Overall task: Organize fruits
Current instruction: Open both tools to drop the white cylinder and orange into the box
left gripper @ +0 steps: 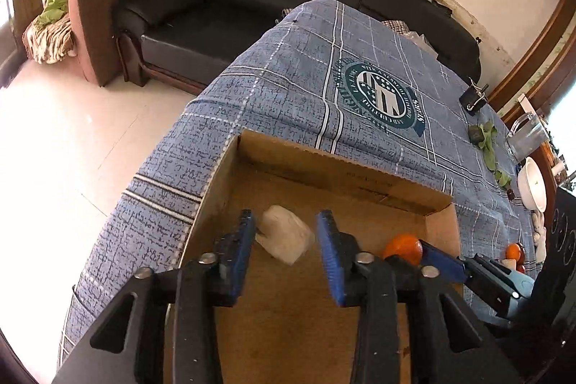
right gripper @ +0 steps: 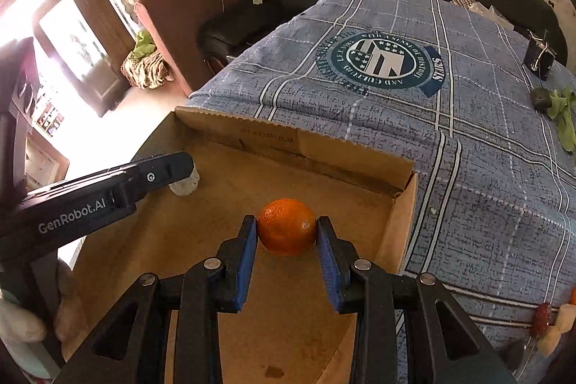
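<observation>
Pinching an orange [right gripper: 287, 226] between blue pads, right claw [right gripper: 287, 233] hangs low inside cardboard box [right gripper: 396, 233], prob. for release there. Left claw [left gripper: 286, 233] is spread w/ a pale wrapped item [left gripper: 284, 234] beyond its tips, nothing gripped.

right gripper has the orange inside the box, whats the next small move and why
Probably open the right gripper and let go: its blue fingers clamp the round orange fruit, which already appears to sit low over the brown cardboard box floor, clear of the white wrapped lump.
</observation>
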A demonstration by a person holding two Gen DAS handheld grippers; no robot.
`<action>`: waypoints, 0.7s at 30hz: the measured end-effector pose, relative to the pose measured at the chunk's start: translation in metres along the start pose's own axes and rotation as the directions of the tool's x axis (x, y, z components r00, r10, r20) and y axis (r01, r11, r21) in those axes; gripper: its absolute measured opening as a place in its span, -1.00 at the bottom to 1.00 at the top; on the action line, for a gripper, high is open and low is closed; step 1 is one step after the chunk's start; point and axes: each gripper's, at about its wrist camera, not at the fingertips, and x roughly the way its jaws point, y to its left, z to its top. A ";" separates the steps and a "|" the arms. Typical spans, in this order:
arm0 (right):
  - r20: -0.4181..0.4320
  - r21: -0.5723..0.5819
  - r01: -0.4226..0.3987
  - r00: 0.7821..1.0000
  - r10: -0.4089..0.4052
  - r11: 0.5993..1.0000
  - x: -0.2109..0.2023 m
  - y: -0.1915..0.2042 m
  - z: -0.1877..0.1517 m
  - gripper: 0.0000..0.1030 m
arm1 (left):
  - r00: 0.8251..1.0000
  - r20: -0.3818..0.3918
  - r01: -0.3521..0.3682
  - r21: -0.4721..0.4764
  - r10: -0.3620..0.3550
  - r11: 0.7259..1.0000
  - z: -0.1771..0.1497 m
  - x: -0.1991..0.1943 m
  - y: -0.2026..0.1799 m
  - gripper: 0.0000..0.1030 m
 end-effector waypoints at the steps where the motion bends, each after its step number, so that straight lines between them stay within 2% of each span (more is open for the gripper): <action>1: 0.011 -0.001 0.004 1.000 -0.004 1.000 -0.003 0.000 0.000 -0.22 | 1.000 0.002 0.007 -0.015 -0.007 1.000 0.000 -0.002 0.001 -0.24; 4: 0.047 0.007 -0.017 0.999 0.017 1.000 -0.021 0.002 -0.003 0.07 | 1.000 0.020 0.016 -0.054 -0.015 0.998 -0.003 -0.018 0.004 -0.18; 7: 0.105 -0.002 -0.022 0.994 0.023 1.000 -0.057 0.002 -0.008 0.09 | 0.998 0.063 -0.008 -0.056 0.012 0.998 -0.008 -0.046 0.001 -0.11; 9: 0.141 -0.003 -0.028 0.990 0.028 1.000 -0.081 -0.002 -0.015 0.12 | 0.995 0.099 -0.021 -0.038 0.025 0.999 -0.016 -0.068 -0.007 0.04; 11: 0.180 0.003 -0.029 0.983 0.028 1.000 -0.110 -0.014 -0.029 0.32 | 0.989 0.145 -0.015 -0.008 0.016 1.000 -0.026 -0.093 -0.022 0.19; 14: 0.219 0.022 0.002 0.976 -0.007 1.000 -0.150 -0.039 -0.054 0.36 | 0.980 0.196 0.022 0.061 -0.034 0.998 -0.046 -0.123 -0.052 0.38; 16: 0.237 0.064 0.031 0.971 -0.045 0.997 -0.174 -0.066 -0.077 0.36 | 0.975 0.205 0.065 0.110 -0.087 0.992 -0.060 -0.137 -0.074 0.43; 21: 0.253 0.210 0.081 0.958 -0.134 0.974 -0.221 -0.134 -0.128 0.40 | 0.968 0.150 0.165 0.216 -0.200 0.962 -0.092 -0.135 -0.137 0.50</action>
